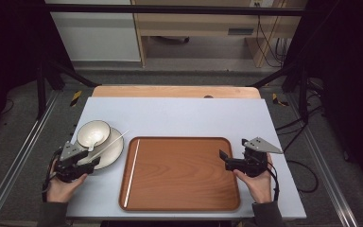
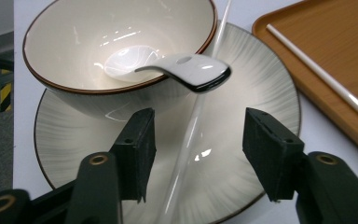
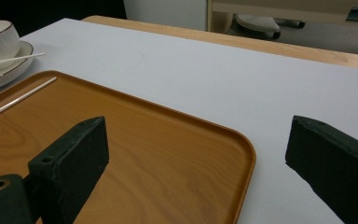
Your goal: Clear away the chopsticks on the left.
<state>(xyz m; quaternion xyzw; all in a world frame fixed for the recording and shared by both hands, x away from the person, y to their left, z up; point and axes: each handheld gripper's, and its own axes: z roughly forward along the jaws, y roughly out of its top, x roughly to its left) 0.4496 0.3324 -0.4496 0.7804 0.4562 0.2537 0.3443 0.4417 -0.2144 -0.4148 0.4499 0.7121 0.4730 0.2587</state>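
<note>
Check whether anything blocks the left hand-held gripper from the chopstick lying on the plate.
Nothing visible blocks it. The left hand-held gripper already has its open jaws on either side of the chopstick on the plate. The spoon handle juts from the bowl just beyond the jaws, close but not between them.

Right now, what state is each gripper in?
Left gripper: open, jaws either side of the chopstick on the plate, not gripping.
Right gripper: open, holding nothing, over the tray corner.

Wooden tray (image 1: 179, 175), 1 chopstick (image 1: 131, 172) inside.
</note>
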